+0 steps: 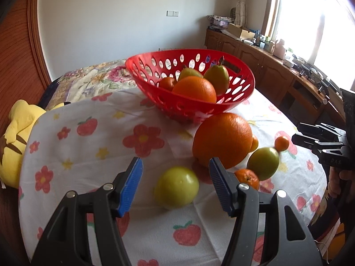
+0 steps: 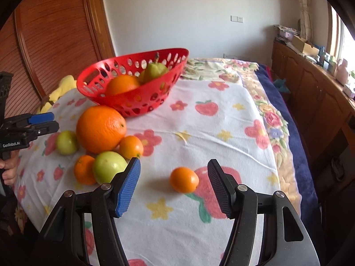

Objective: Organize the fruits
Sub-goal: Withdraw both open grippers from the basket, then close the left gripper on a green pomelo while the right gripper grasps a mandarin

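Both claws gape empty: left claw [image 1: 176, 185] frames a green fruit [image 1: 176, 187], right claw [image 2: 174, 185] a small orange [image 2: 184, 179]. Each looks light, firm and prone to rolling; grip across the middle.

We carry two black plastic two-finger grippers. The left gripper [image 1: 176, 173], filling the bottom of its own view, has angular linkage arms pinned with round silver screws, and both ribbed pads [image 1: 131, 188] are blue. The right gripper [image 2: 174, 177], at the bottom of its own view, shares that build, but one pad is blue and the other black. At the left edge of the right view, white lettering marks the left gripper's body, above fingers [image 2: 8, 170] wrapped on its handle.
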### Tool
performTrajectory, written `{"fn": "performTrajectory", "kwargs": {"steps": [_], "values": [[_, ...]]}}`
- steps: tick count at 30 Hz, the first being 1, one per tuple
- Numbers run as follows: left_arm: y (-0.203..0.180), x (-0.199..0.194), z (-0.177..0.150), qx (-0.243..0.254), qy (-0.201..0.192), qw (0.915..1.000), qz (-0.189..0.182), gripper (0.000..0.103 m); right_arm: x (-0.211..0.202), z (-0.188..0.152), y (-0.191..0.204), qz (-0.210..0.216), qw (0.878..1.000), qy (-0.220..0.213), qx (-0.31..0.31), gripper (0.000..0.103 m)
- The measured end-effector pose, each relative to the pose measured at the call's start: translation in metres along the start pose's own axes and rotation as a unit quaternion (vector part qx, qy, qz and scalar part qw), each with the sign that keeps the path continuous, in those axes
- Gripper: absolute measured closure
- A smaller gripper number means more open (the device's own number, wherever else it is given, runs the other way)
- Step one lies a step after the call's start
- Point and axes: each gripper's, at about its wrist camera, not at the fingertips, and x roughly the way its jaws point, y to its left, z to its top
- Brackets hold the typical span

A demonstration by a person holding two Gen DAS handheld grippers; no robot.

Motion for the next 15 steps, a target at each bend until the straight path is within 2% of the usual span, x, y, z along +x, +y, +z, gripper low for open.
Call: {"fn": "performTrajectory", "kwargs": {"steps": [7, 15], "values": [[0.001, 0.009, -0.010, -0.009, 0.014, 0.9999, -0.002, 0.040, 0.011, -0.008, -0.007, 0.000, 1.000, 0.012, 0.011, 0.040], [0.001, 0.020, -0.016, -0.010, 0.028, 0.9995, -0.001, 0.041, 0.030, -0.012, -0.003, 0.001, 0.999, 0.036, 0.007, 0.052]]}}
